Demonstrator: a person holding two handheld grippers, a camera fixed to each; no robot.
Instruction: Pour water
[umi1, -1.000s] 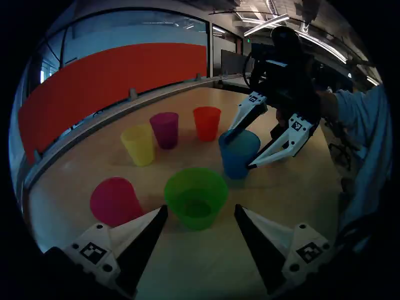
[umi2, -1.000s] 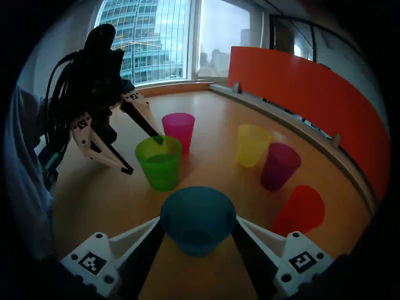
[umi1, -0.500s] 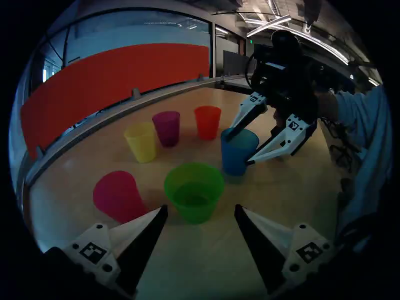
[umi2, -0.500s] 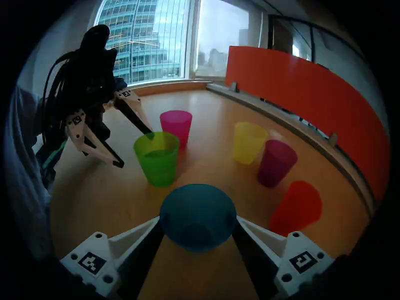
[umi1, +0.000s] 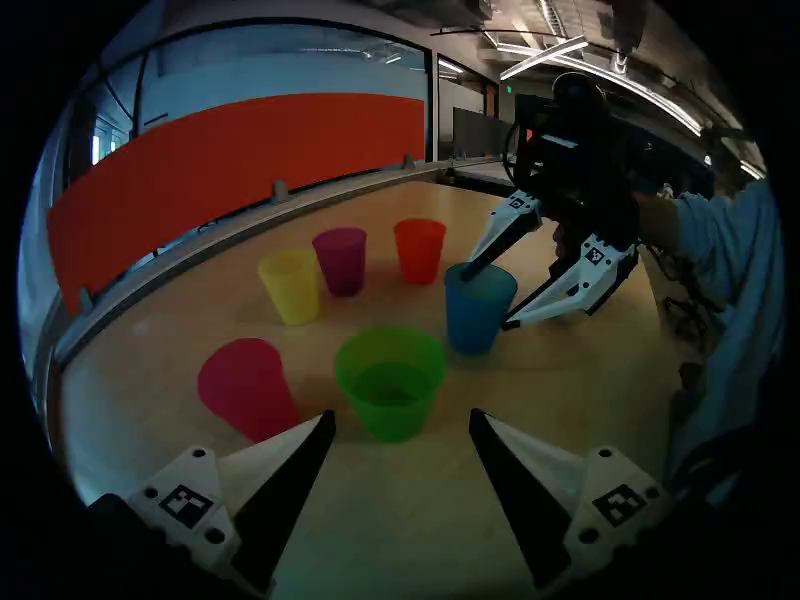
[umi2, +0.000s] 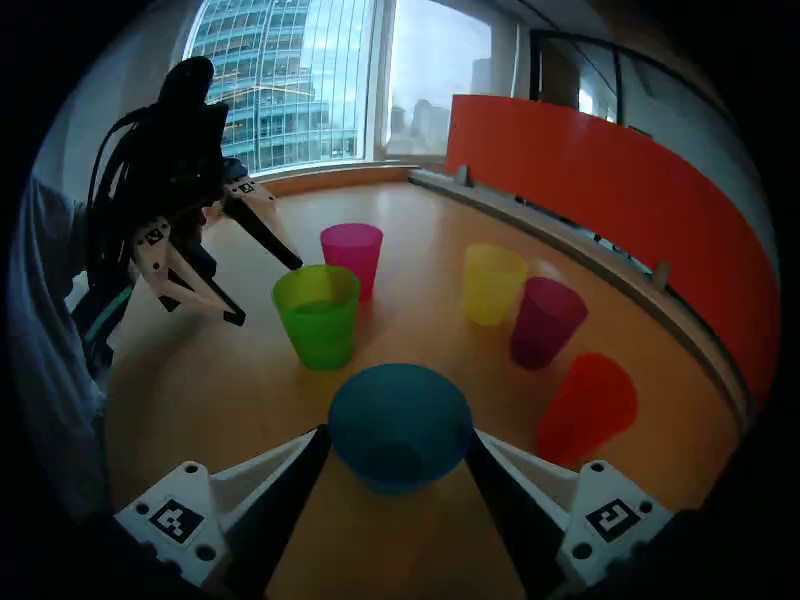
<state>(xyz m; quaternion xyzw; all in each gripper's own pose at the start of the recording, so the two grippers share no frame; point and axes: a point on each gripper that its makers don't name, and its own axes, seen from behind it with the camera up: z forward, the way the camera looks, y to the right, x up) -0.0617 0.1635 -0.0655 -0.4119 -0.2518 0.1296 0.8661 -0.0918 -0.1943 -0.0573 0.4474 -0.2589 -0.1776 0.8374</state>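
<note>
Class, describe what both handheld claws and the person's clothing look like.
Left claw and right claw each have white, tapered fingers with black inner faces and square black-and-white markers. Black body, dark cables behind. Light blue sleeve.

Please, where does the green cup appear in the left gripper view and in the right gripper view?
Left gripper view: the green cup is low in the centre, just beyond the open left tool.
Right gripper view: the green cup is left of centre, at mid-height.
Shared landmark: the blue cup, gripped by the right tool, next to it.
</note>
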